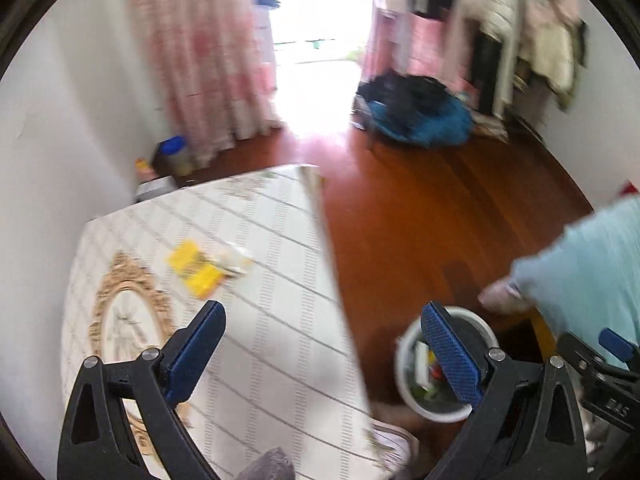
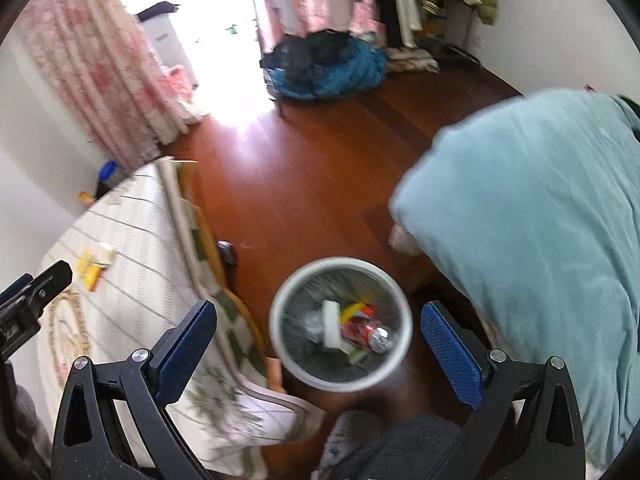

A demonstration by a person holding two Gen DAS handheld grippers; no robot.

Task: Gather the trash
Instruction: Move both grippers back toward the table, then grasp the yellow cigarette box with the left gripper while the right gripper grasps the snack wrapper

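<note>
Both grippers empty over bed and trash bin

At left of the left wrist view, a yellow wrapper (image 1: 195,267) lies on the patterned mattress (image 1: 260,320), above the left gripper (image 1: 324,356), whose jaws stand wide with nothing between them. In the right wrist view, the right gripper (image 2: 318,354), equally wide, frames the white trash bin (image 2: 404,344) at lower centre on the wooden floor (image 2: 320,168); inside it lie a red can (image 2: 370,332) and wrappers.

Left tool (image 1: 324,354) and right tool (image 2: 320,354) both gape wide, holding nothing.
</note>
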